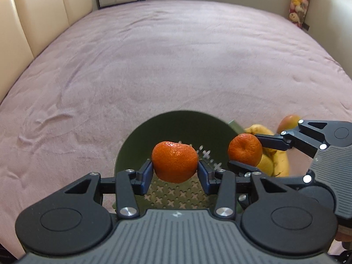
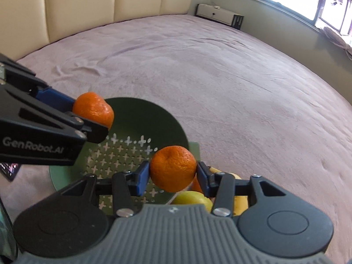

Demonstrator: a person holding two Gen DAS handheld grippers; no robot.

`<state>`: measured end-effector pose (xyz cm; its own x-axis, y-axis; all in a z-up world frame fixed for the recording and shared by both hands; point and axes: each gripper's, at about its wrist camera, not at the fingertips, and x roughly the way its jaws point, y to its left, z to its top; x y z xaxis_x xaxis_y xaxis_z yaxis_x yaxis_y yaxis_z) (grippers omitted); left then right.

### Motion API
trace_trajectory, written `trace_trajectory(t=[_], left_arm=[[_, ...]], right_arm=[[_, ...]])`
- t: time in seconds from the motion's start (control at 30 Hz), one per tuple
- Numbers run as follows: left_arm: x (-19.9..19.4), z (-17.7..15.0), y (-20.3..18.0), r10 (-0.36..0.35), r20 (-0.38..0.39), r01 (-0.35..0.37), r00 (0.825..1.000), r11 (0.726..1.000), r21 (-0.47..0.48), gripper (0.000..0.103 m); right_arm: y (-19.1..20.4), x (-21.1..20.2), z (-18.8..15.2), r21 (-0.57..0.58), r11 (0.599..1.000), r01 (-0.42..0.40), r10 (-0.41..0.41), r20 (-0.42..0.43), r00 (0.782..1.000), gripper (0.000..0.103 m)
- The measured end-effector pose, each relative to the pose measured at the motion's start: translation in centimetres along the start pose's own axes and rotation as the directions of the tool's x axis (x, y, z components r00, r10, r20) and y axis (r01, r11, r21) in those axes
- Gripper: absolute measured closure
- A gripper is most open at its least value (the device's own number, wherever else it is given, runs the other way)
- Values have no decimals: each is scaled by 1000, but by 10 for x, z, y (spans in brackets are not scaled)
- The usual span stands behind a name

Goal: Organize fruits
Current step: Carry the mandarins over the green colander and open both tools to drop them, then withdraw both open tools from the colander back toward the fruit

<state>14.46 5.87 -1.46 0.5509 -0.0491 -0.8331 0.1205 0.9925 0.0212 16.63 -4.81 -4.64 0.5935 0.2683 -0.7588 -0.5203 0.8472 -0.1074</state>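
I tilt both my grippers steeply down over the dark green colander (image 1: 140,136) that sits on the pink bedspread (image 1: 154,66). My left gripper (image 1: 175,171) pinches a mandarin (image 1: 175,161) between its blue pads (image 1: 147,173), one pad pressed on each side, and holds it in the air above the colander's cross-shaped holes. My right gripper (image 2: 172,172) does the same with a second mandarin (image 2: 173,168), squeezed between its pads (image 2: 143,176) near the colander's right edge. From the left wrist camera my right gripper comes in from the right, its fingers lying sideways across the frame.

Below my right gripper lie the other fruits, just beside the colander: a banana (image 1: 279,160), a yellow-green fruit (image 2: 193,199) that I cannot name for sure, and a reddish one (image 1: 289,121), perhaps a mango, mostly covered by my finger. My own gripper bodies cut off the near rim of the colander in both views. A dark flat object (image 2: 10,171), maybe a phone, peeks out at the left edge under my left gripper.
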Motion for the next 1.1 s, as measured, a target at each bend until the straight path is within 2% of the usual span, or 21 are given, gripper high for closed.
trace_trajectory(t=[0.2,0.37,0.53,0.77,1.1], left_arm=[[19,3,7,6,-57,-7,998,1000,-9,54],[31,4,6,-7,-100,6,995,1000,-3,53],[46,6,9,13,-145,-13,989,1000,3,53],[63,1,15,-6,-193,1,981,1000,-23,53],[63,3,22,-4,-187,-9,982,998,-68,54]], right_arm=[[11,21,-1,-93,995,-30,25,-59,998,59],[14,36,3,-108,991,-78,69,-86,994,59],[19,46,6,-143,986,-89,74,-106,992,59],[25,62,10,-178,980,-90,63,-150,987,59],[26,68,12,-189,978,-93,61,-166,984,59]])
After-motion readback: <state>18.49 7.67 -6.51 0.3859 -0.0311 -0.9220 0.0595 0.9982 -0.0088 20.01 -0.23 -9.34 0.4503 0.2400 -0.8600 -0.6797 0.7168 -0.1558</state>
